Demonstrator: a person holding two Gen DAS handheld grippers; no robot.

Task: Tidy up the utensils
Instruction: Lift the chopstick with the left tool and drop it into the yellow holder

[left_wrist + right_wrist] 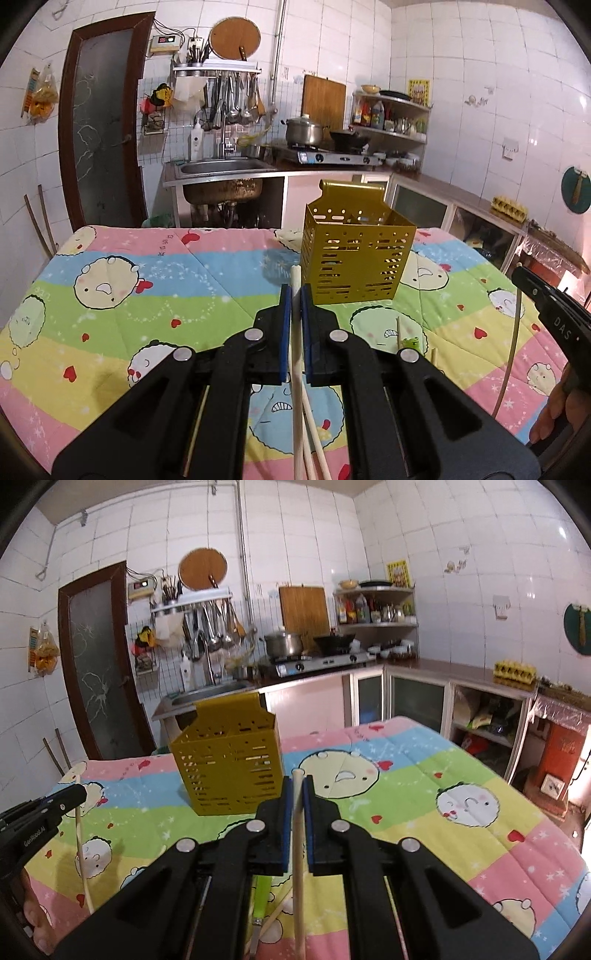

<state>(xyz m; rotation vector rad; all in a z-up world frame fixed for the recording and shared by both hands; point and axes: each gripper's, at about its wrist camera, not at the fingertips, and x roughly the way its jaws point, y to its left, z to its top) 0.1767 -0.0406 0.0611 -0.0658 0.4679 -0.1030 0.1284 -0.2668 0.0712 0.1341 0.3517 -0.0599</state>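
Left gripper [296,295]: jaws clamped on a pale chopstick [297,387], its tip standing just past the blue pads and the shaft running back under the gripper body. Right gripper [297,781]: jaws likewise clamped on a second chopstick [298,849], held the same way.

Both grippers are raised above the worktop [147,266], which is covered with a striped cartoon-print cloth. The gold perforated utensil holder [356,254] stands upright on the cloth, just beyond the left gripper's tips and ahead and to the left of the right gripper's.

More chopsticks [314,435] lie loose on the cloth beneath the left gripper. A green-handled utensil [263,897] lies under the right gripper; its type cannot be determined.

Legible markings: "DAS" on the side of the right gripper as seen in the left wrist view; "GenRobot.AI" on the left gripper in the right wrist view. Small characters printed on the cloth are unreadable.
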